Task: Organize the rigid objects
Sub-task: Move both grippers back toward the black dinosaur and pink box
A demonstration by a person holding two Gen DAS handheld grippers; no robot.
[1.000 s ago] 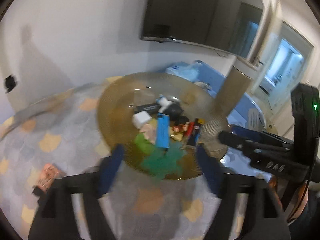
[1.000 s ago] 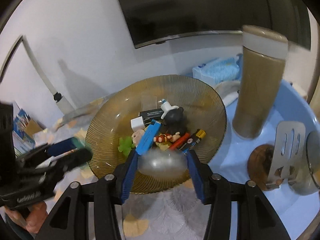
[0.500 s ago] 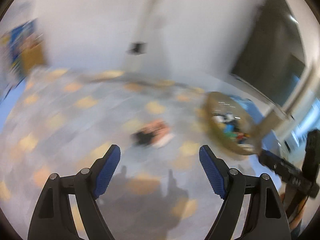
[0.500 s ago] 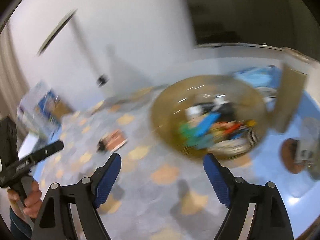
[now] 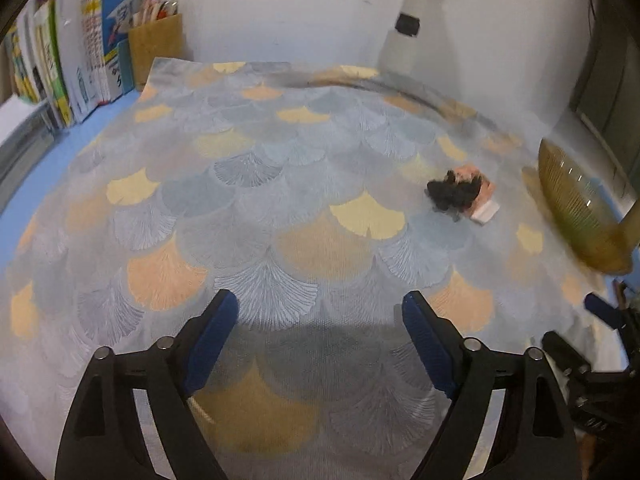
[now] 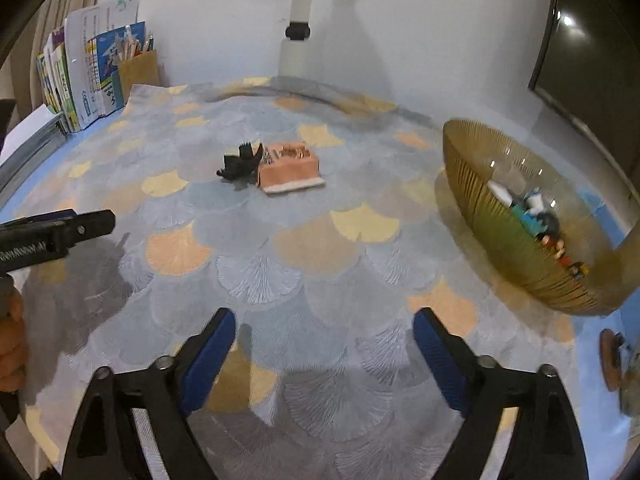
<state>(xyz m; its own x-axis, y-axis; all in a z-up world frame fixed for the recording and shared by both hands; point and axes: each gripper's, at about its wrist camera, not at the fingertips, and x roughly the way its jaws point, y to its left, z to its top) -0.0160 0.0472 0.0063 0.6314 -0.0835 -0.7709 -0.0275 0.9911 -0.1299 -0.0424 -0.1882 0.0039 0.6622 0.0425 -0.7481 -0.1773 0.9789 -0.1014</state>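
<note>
Left wrist view: my left gripper (image 5: pixel 316 312) hangs over the mat (image 5: pixel 256 208), jaws opening, nothing between them. Books (image 5: pixel 72 56) stand far left, print too small to read. Black toy (image 5: pixel 454 193) leans on the pink box (image 5: pixel 482 194), right of centre. A second ago the bowl (image 5: pixel 576 208) filled this view; now only its edge shows.

Right wrist view: my right gripper (image 6: pixel 324 334) has jaws opening, empty; earlier they bracketed a clear piece at the bowl's rim. Small items sit in the bowl, right. No label legible.
</note>
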